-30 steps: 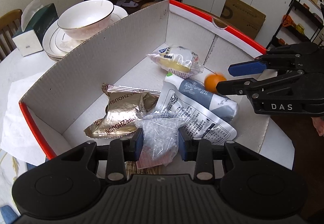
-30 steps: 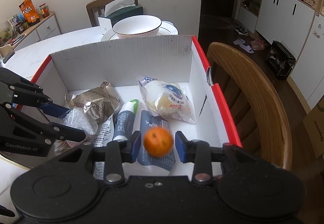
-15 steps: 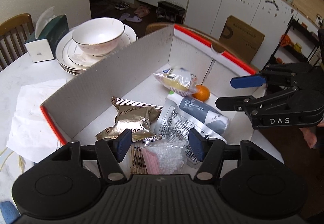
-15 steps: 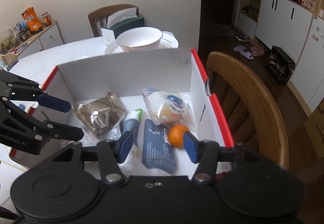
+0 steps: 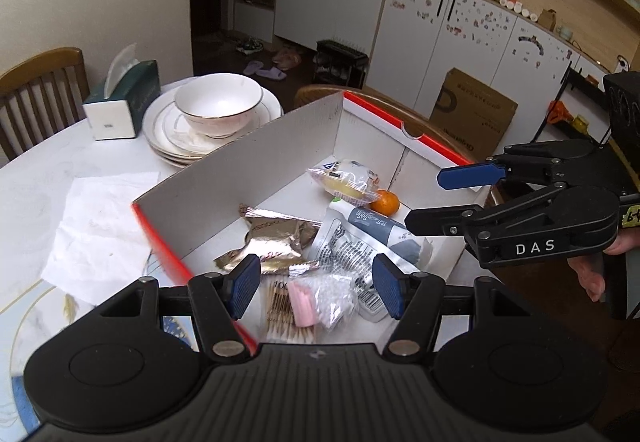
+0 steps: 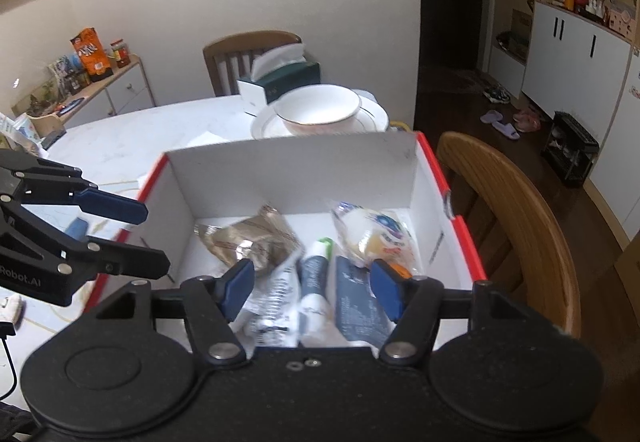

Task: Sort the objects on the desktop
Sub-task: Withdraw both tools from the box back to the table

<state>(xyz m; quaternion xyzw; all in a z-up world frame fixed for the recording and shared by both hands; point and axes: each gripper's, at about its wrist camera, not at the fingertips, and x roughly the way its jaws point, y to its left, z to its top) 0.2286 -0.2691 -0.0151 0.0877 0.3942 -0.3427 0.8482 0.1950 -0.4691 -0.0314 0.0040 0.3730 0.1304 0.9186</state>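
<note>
Since 1 second ago, the orange has been let go and now lies on the floor of the red-edged box, against the wrapped bun; the clear bag has likewise been dropped at the near end. Both grippers have been raised clear. The right gripper has just been opening and is spread with nothing between its jaws; the left gripper is likewise spread and empty. All sorted items lie below and ahead of both grippers, inside the box. The tube lies with its long axis running away from the right gripper, which appears nearer to it. In the right wrist view the orange is largely hidden behind 1 blue pad, and the box's near wall is cut off.
</note>
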